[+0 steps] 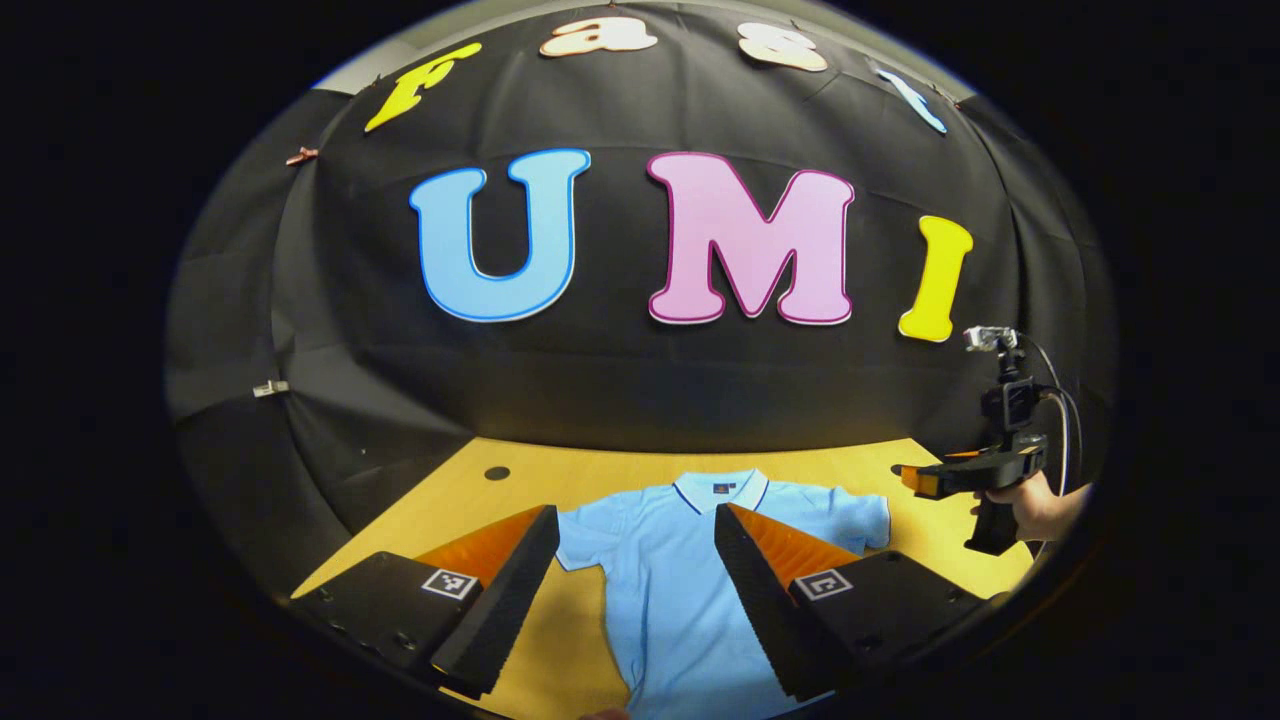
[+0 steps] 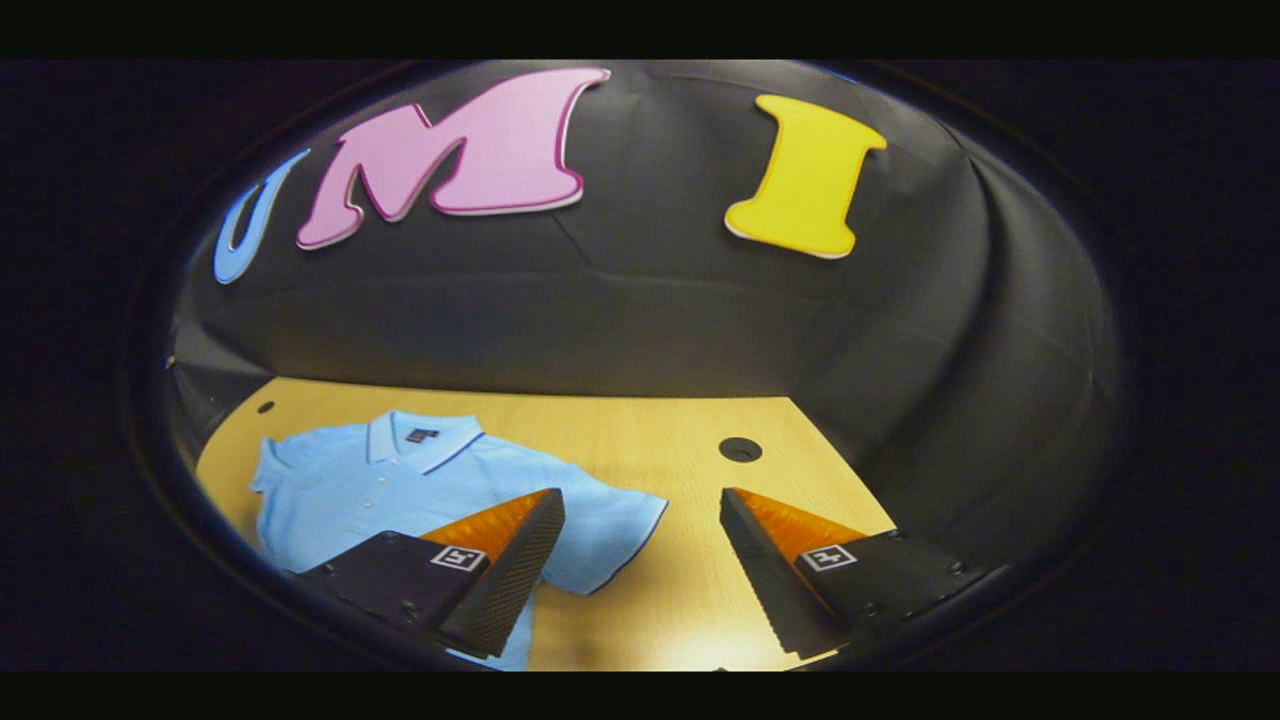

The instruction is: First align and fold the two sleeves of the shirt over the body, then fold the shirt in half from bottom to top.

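Note:
A light blue polo shirt (image 1: 670, 560) lies flat on the wooden table (image 1: 600, 470), collar toward the back wall, both short sleeves spread out. My left gripper (image 1: 637, 515) hovers open above the shirt's chest, its fingers straddling the body. In the left gripper view the right gripper (image 1: 925, 480) shows at the far right, held by a hand (image 1: 1035, 505) above the table beside the shirt's sleeve. In the right gripper view the shirt (image 2: 400, 485) lies to the left, and my right gripper (image 2: 643, 500) stands open above the sleeve (image 2: 615, 530) and the bare table.
The table (image 2: 640, 430) has a round cable hole at the back left (image 1: 497, 473) and another at the back right (image 2: 740, 449). Black cloth walls close the booth behind and at both sides. Bare wood lies to the right of the shirt.

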